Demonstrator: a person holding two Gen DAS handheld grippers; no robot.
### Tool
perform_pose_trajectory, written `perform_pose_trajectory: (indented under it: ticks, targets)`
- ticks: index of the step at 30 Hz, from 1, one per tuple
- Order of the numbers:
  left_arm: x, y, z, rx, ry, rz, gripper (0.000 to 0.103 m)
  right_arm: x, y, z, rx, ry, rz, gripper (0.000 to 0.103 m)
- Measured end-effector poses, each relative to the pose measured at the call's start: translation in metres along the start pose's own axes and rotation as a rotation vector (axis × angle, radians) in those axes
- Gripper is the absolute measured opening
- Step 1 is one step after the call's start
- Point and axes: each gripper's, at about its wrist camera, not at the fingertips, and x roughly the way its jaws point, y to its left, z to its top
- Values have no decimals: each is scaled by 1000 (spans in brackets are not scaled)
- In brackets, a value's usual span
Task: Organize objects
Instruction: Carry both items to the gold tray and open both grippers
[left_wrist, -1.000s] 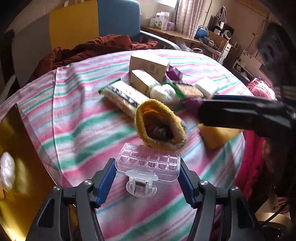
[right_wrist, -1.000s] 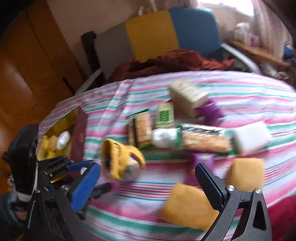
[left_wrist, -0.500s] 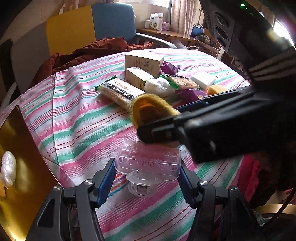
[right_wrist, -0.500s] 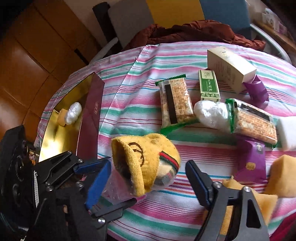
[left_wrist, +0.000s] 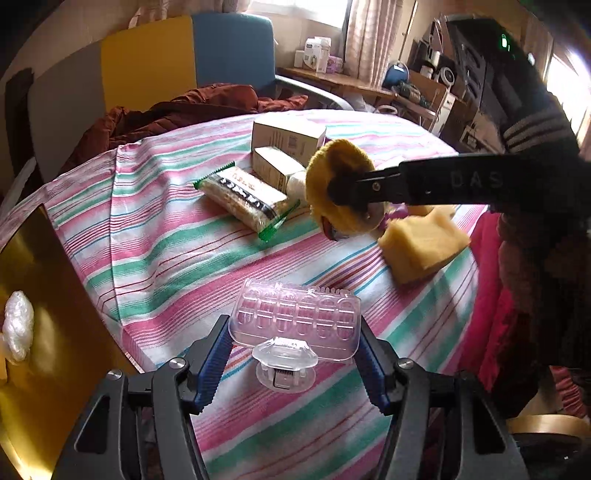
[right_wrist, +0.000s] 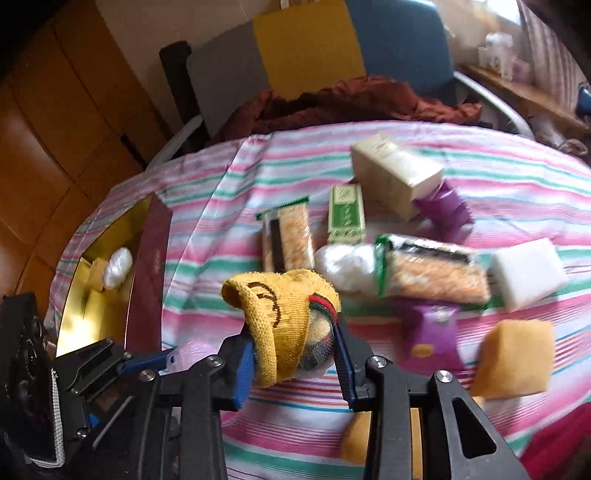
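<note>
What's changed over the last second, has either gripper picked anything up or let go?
The right gripper swung in from wide open and its jaws are closing on the yellow sock bundle, which now sits between the pads. The left gripper kept its hold on the clear plastic case. The snack packs, boxes and sponges on the striped cloth lie as before.

Daylight came from a window (left_wrist: 295, 11) behind the chair (left_wrist: 207, 55), blown out to white. The striped cloth (left_wrist: 177, 240) on the worktop was evenly lit, with soft shadows. Glare lay on the gold box (left_wrist: 48, 314) left of the cloth. Both views bowed strongly and darkened at the corners. The right wrist view was motion-blurred, most on the sponge (right_wrist: 513, 358) and purple packet (right_wrist: 432, 328).
</note>
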Motion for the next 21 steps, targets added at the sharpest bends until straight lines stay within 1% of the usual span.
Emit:
perform_pose_trajectory:
  ticks: [3,7,11,14,16,18,21]
  targets:
    - [-17,1,-1,-24,-34,-2,64,-6,0,2,3,-22,-2,38]
    - [-51,13,-9,-82,-96,21,64,-8,4,2,-2,-28,9,38]
    - [-90,38,-21,-161,-162,76,64,-10,19,5,-32,-37,33,38]
    - [-122,67,-39,-232,-199,160,64,-11,41,9,-74,-44,58,38]
    - [-136,85,-52,-272,-205,212,64,-10,59,13,-111,-50,84,38]
    - [-149,108,-69,-325,-203,278,64,-10,77,15,-145,-52,108,38]
    - [-160,138,-92,-398,-187,352,64,-6,110,19,-208,-49,143,38]
